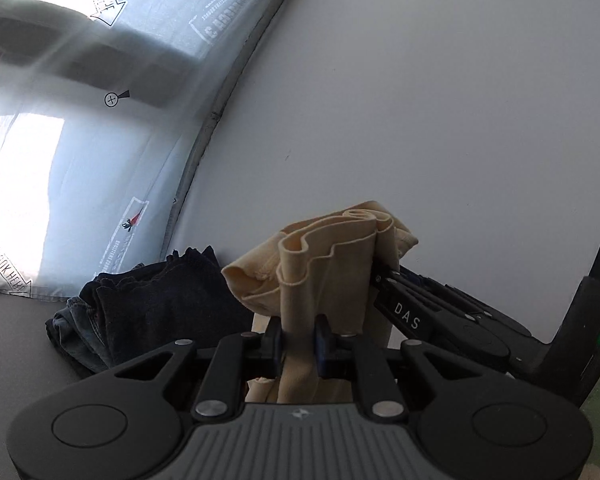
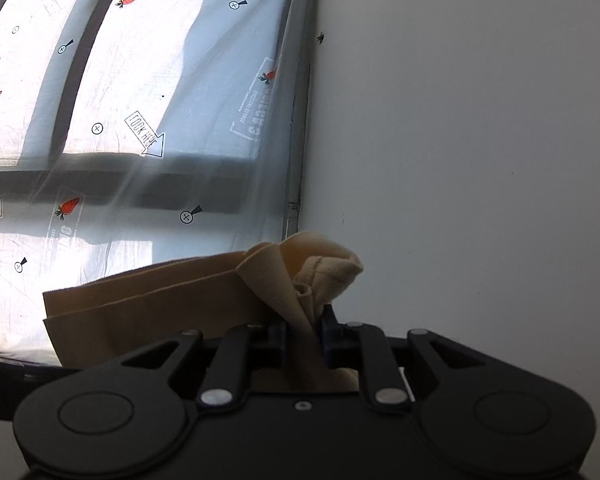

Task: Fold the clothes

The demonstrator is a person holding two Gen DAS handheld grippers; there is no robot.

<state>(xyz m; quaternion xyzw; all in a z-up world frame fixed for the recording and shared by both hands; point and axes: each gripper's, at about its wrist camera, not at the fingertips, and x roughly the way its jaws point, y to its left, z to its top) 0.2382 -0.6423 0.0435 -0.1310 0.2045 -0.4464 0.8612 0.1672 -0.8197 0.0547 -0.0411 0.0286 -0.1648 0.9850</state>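
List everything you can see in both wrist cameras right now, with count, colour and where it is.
Cream garment: one, beige, bunched and held up between both tongs.
Dark clothes pile: one heap, navy and denim blue, on the surface by the wall, left of the cream garment.
Printed sheet: one, white with orange carrots and black "look here" arrows, on the left, reaching the wall edge.
Wall: one, plain white, on the right.
Left tongs: black, shut on the cream garment.
Right tongs: black, shut on the cream garment.
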